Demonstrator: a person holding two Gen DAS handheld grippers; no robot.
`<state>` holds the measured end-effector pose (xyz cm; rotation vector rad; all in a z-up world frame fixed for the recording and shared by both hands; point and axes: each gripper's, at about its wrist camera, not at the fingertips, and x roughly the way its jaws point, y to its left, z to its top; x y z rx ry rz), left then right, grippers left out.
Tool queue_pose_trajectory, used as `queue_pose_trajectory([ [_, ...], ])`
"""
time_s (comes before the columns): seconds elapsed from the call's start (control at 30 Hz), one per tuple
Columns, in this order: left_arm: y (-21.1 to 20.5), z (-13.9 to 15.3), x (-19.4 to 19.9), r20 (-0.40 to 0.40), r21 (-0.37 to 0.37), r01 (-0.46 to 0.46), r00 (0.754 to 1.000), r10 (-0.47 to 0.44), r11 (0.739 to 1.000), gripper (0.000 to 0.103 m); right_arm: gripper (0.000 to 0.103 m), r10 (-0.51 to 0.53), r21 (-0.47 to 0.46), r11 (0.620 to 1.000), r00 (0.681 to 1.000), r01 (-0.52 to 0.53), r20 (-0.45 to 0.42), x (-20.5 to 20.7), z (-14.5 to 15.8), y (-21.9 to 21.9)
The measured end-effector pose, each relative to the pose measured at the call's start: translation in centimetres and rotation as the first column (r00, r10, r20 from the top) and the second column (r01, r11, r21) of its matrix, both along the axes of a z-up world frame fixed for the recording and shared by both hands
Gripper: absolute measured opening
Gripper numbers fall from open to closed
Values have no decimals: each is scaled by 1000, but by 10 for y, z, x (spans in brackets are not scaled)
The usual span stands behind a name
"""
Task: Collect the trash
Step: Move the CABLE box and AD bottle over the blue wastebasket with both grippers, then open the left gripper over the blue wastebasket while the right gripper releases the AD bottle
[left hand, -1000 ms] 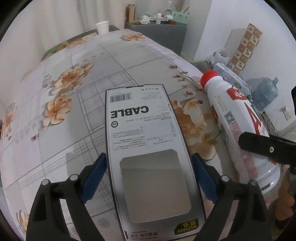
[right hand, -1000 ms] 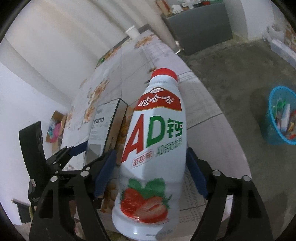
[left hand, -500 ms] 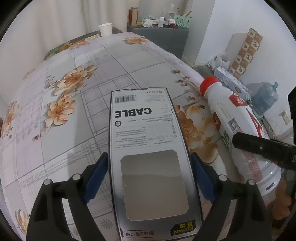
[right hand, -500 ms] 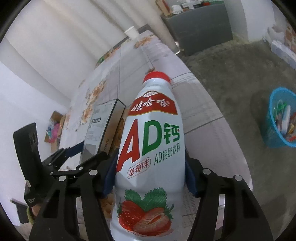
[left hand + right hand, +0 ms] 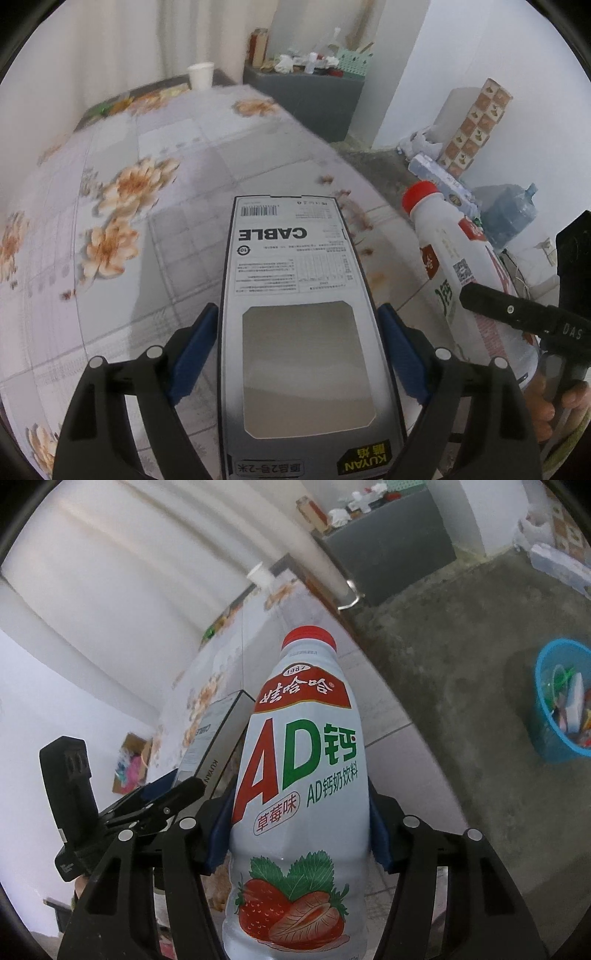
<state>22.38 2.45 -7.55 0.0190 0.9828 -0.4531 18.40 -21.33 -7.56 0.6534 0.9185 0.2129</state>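
Note:
My left gripper [image 5: 297, 325] is shut on a grey "CABLE" box [image 5: 295, 288] with a cut-out window and holds it above the floral table [image 5: 122, 229]. My right gripper [image 5: 301, 812] is shut on a white strawberry drink bottle [image 5: 299, 768] with a red cap, held raised and tilted. The bottle also shows at the right of the left wrist view [image 5: 461, 266]. The box also shows left of the bottle in the right wrist view [image 5: 210, 738]. A blue trash basket [image 5: 554, 738] with several scraps stands on the floor at the right.
A white paper cup [image 5: 201, 75] stands at the table's far end. A dark cabinet [image 5: 310, 99] with clutter is behind it. A water jug [image 5: 509, 214] and packages lie by the right wall. The concrete floor [image 5: 461, 646] lies right of the table.
Both grippers have lifted their objects higher off the table. The bottle has tilted more upright and the views have swung up toward the far wall.

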Motion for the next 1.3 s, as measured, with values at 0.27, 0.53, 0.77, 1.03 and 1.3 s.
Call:
queue_pose_trajectory([
  [0.27,-56,32,8,21,-66,110,994,-109,992,84,57,-122,63,991,990,118,69,-25,17,-53],
  [0.53,-190,67,18,41,-110,358,934,-356,927,84,57,-419,73,907,904,414,84,-84,15,-164],
  [0.77,-344,25,48,-146,-83,495,852,-502,865,84,57,-609,133,782,792,609,-46,-113,-41,-258],
  [1.03,-478,-70,91,-324,14,532,804,-499,847,82,57,-643,143,721,731,678,-228,-82,-131,-329],
  [1.3,-560,-147,110,-319,133,539,818,-479,832,81,59,-671,27,705,679,709,-298,-32,-197,-382],
])
